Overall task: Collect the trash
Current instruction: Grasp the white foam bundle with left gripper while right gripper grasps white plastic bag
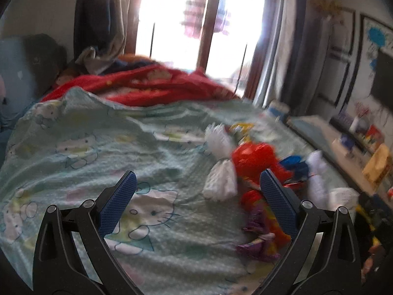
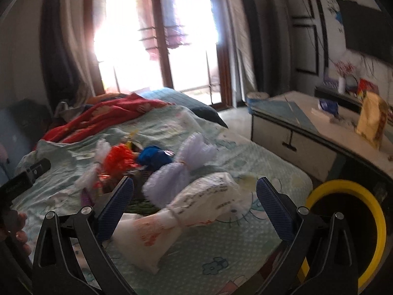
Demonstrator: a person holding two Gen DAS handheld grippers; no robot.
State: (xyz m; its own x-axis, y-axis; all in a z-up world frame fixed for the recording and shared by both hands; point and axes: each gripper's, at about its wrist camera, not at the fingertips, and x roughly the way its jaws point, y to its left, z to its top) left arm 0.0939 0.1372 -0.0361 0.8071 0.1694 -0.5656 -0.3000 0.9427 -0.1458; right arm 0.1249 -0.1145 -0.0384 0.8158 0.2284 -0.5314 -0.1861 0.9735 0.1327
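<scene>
On the bed (image 2: 221, 265), blurred wrappers (image 2: 152, 159) sit beyond both grippers' wide-spread, empty fingers (image 1: 118, 204).

Both tools are held low and level. The left gripper (image 1: 197, 180) has its blue-padded jaws spread wide, nothing between them. The right gripper (image 2: 195, 186) gapes equally wide. A hand (image 2: 18, 231) grips the left tool's handle.

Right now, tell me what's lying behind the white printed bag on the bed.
Behind the white printed bag lies a pale tied mesh bundle, then a blue wrapper and an orange one. More dark wrappers sit there, partly hidden by the right tongs and blur.
</scene>
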